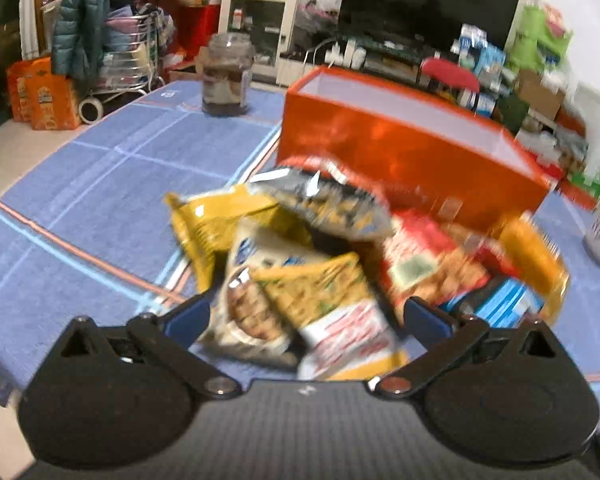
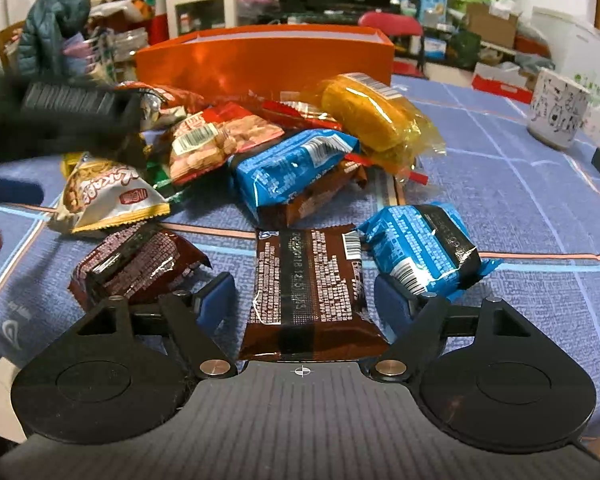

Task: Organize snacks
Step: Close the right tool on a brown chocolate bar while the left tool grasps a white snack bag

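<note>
A pile of snack packets [image 1: 320,256] lies on the blue tablecloth in front of an open orange box [image 1: 412,148]. My left gripper [image 1: 306,312] is open, its blue fingers on either side of a yellow-and-white packet [image 1: 336,320] at the near edge of the pile. In the right wrist view my right gripper [image 2: 304,304] is open around a brown packet [image 2: 312,296] lying flat. A second brown packet [image 2: 132,264] lies left of it, a blue packet [image 2: 420,248] right. The orange box [image 2: 268,60] stands behind the pile. The left gripper [image 2: 60,116] shows blurred at the upper left.
A glass jar [image 1: 228,76] stands on the table left of the box. A white patterned mug [image 2: 556,108] stands at the right. A yellow wrapped bun [image 2: 372,116] tops the pile. Cluttered shelves, a TV and a trolley lie beyond the table.
</note>
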Demonstrator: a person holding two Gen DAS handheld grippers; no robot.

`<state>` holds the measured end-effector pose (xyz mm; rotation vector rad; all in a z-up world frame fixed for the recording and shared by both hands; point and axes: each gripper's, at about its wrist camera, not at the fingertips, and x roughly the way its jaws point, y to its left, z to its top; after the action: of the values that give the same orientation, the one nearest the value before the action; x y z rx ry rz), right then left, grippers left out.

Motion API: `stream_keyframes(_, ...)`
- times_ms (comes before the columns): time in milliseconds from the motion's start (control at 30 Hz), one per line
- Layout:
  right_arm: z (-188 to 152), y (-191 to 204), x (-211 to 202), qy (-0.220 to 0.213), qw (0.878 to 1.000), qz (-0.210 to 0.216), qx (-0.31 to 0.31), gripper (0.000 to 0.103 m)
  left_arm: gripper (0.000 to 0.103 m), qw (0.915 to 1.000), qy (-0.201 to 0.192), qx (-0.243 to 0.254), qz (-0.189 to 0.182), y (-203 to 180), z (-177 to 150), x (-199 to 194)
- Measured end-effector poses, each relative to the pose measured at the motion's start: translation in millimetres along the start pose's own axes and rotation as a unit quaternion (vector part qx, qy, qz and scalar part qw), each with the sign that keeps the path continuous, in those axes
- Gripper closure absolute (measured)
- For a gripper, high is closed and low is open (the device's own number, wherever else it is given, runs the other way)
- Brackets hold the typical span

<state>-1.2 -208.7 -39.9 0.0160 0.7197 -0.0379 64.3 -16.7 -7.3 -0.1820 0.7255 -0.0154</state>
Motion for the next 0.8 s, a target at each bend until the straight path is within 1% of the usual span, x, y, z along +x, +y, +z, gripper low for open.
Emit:
stream_keyframes(67, -2, 0, -2, -0.005, 1.0, -0.002, 0.003, 0.037, 0.001, 1.0, 0.004, -0.003, 0.006, -4, 1, 7)
stream_keyframes(167, -4, -1, -3, -0.01, 1.0, -0.003, 0.012, 0.037, 0.001, 0.9992, 0.022, -0.025, 0.022, -4, -4, 18)
stream_keyframes(267, -4, 0, -3, -0.013, 1.0, -0.005, 0.022, 0.037, 0.007, 0.9983, 0.023, -0.037, 0.038, -5, -6, 21)
stream_keyframes(300, -4, 0, -3, -0.014, 1.0, -0.004, 0.023, 0.037, 0.008, 0.9982, 0.02, -0.036, 0.044, -7, -6, 21)
stream_keyframes(333, -4, 0, -3, -0.014, 1.0, -0.003, 0.023, 0.041, 0.011, 0.9982, 0.018, -0.034, 0.046, -9, -6, 22)
stream_keyframes(400, -4, 0, -2, -0.016, 1.0, -0.003, 0.019, 0.047, 0.012, 0.9983, 0.018, -0.024, 0.051, -16, -6, 23)
stream_keyframes(433, -3, 0, -2, -0.016, 1.0, -0.003, 0.016, 0.049, 0.012, 0.9982, 0.019, -0.013, 0.055, -20, -7, 23)
stream_keyframes(600, 3, -2, 4, -0.013, 1.0, 0.0, 0.02, 0.048, 0.009, 0.9974, 0.019, 0.01, 0.068, -25, -12, 26)
stream_keyframes(633, 4, -2, 5, -0.011, 1.0, 0.001, 0.021, 0.046, 0.009, 0.9973, 0.019, 0.011, 0.07, -23, -13, 25)
stream_keyframes(800, 5, 0, 5, -0.004, 1.0, 0.003, 0.025, 0.045, 0.008, 0.9961, 0.032, 0.016, 0.081, -15, -14, 27)
